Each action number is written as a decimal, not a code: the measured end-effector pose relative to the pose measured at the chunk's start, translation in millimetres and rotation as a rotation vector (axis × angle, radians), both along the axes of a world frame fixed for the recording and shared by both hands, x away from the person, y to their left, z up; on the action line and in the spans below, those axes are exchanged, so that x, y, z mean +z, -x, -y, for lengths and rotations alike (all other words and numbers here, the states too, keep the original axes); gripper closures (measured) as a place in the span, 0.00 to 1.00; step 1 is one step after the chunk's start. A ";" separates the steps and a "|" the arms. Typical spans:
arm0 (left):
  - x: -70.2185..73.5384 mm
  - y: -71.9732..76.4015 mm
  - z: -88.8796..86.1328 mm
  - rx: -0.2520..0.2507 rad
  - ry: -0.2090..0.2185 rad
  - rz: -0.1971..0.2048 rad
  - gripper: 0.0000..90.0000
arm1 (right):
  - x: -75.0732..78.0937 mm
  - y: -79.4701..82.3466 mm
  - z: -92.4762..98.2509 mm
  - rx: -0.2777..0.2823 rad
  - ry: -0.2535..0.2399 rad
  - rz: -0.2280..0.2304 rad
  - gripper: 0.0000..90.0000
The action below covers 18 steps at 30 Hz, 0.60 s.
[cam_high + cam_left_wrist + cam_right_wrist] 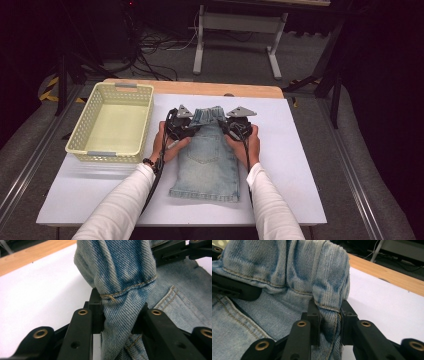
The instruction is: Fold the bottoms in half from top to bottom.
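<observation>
Light blue denim shorts lie folded on the white table cover, waistband at the far end. My left gripper is shut on the waistband's left corner. In the left gripper view the black jaws pinch a bunched fold of the denim. My right gripper is shut on the right corner. In the right gripper view its pads squeeze the hem of the denim. The waistband is raised a little off the table between the two grippers.
A pale yellow plastic basket stands on the table to the left of the shorts, with nothing in it. A wooden table edge runs along the far side. Beyond it are a desk frame and cables on the floor.
</observation>
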<state>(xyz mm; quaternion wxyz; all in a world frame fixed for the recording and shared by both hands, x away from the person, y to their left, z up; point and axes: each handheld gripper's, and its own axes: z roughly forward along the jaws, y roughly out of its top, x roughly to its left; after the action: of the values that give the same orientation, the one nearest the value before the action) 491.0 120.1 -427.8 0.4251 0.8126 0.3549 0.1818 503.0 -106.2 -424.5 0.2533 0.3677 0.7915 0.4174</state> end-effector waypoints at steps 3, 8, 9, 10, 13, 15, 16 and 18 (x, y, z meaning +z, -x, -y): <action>1.7 6.1 2.8 -0.009 -0.014 0.031 0.78 | 0.8 6.0 2.1 -0.003 -0.007 0.020 0.83; 2.4 16.3 2.7 -0.022 -0.009 0.060 0.78 | 2.0 18.6 3.6 0.001 0.001 0.066 0.83; 3.7 19.0 2.4 -0.024 -0.009 0.071 0.78 | 2.9 21.4 3.7 0.001 -0.003 0.076 0.83; 4.9 21.9 2.1 -0.028 -0.007 0.083 0.78 | 4.2 24.3 4.0 0.004 -0.001 0.090 0.83; 8.4 29.6 1.2 -0.040 -0.012 0.107 0.78 | 8.1 31.8 5.0 0.017 -0.001 0.117 0.84; 9.9 34.4 0.7 -0.051 -0.008 0.117 0.79 | 10.3 38.9 6.1 0.025 0.003 0.139 0.84; 10.5 37.0 0.7 -0.054 -0.005 0.124 0.79 | 10.8 42.3 6.8 0.027 0.002 0.149 0.84; 11.2 41.8 1.0 -0.066 -0.004 0.131 0.79 | 11.2 47.7 8.2 0.032 -0.006 0.162 0.84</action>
<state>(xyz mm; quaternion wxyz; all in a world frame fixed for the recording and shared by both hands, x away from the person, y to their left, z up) 449.1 119.1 -416.6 0.4515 0.8110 0.2990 0.2214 455.4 -114.4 -413.3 0.3086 0.3209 0.7730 0.4519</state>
